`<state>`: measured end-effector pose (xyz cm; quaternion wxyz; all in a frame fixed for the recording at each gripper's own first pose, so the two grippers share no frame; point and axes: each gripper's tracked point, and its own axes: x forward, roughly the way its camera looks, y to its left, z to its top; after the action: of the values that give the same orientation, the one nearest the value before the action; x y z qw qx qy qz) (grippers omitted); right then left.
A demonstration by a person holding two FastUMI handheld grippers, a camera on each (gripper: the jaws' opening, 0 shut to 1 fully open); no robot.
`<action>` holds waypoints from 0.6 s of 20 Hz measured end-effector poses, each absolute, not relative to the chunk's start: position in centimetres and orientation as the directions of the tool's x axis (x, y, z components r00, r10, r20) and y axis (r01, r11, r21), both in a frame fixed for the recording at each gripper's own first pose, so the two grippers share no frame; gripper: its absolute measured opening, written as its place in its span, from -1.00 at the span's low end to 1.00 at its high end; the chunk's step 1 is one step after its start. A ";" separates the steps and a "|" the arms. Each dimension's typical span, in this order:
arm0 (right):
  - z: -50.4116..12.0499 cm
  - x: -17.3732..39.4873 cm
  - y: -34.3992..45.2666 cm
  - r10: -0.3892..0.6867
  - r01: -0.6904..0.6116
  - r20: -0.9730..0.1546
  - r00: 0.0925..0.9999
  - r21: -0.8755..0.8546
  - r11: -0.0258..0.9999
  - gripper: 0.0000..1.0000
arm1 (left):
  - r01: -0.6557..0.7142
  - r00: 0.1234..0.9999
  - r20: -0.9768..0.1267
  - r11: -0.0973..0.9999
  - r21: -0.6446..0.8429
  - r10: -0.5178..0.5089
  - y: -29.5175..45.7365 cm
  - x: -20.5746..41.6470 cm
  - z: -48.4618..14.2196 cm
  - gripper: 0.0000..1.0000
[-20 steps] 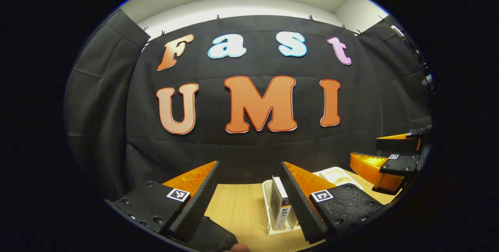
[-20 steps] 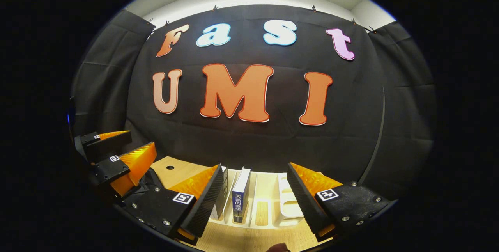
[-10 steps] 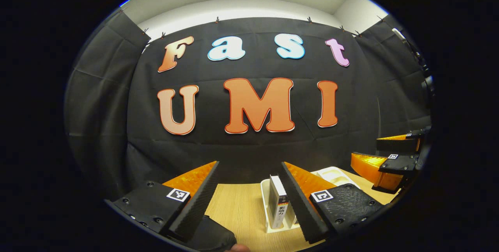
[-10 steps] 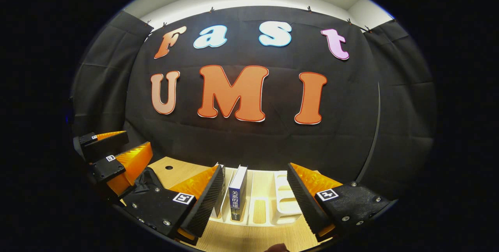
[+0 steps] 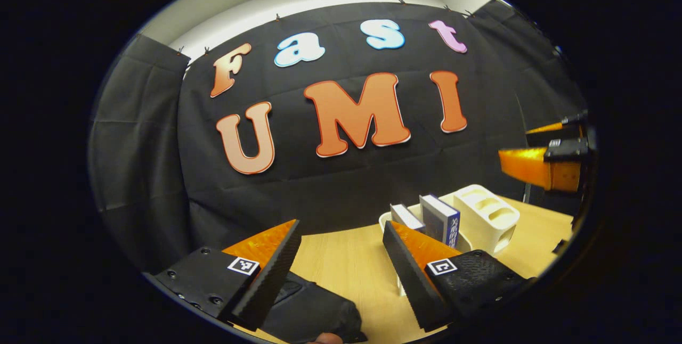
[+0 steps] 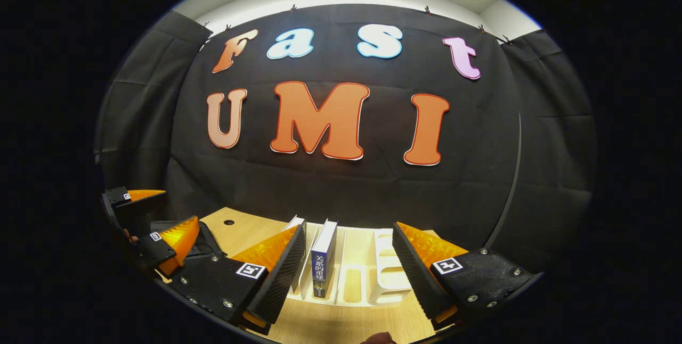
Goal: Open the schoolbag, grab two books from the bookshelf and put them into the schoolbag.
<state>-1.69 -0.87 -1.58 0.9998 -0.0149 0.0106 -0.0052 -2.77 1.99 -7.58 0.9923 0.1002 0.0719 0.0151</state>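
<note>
Holding both grippers, left point(image 5: 341, 275) and right point(image 6: 349, 275), spread wide, I face the white plastic slotted bookshelf point(image 6: 391, 272); two upright books point(image 6: 322, 259), possibly paperbacks.

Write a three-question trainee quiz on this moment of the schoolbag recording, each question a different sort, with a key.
1. True or false: the blue book stands upright in the white bookshelf.
2. Multiple choice: the right gripper is (a) shut on a book, (b) open, facing the bookshelf, (c) inside the schoolbag.
3. Fill in: the black schoolbag lies just below the ____ gripper.

Key: 1 true; 2 b; 3 left.
</note>
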 end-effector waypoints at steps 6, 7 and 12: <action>-1.9 -1.1 -1.3 -0.023 0.021 -0.026 0.999 -0.058 0.998 0.96 | 0.034 0.960 -0.269 0.913 0.408 0.084 3.6 -4.0 -15.6 0.97; -2.0 -1.0 -1.4 -0.026 0.024 -0.025 0.999 -0.063 0.998 0.96 | 0.034 0.950 -0.292 0.890 0.454 0.113 4.4 -4.1 -16.9 0.97; -2.6 -0.8 -1.8 -0.031 0.028 -0.044 0.999 -0.072 0.997 0.96 | 0.124 0.893 -0.421 0.810 0.573 0.161 5.7 -5.4 -24.0 0.97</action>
<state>-0.80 -1.81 -2.64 0.9990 -0.0356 0.0227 -0.0149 -5.42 5.66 -24.02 0.9228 0.3078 0.2315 0.0101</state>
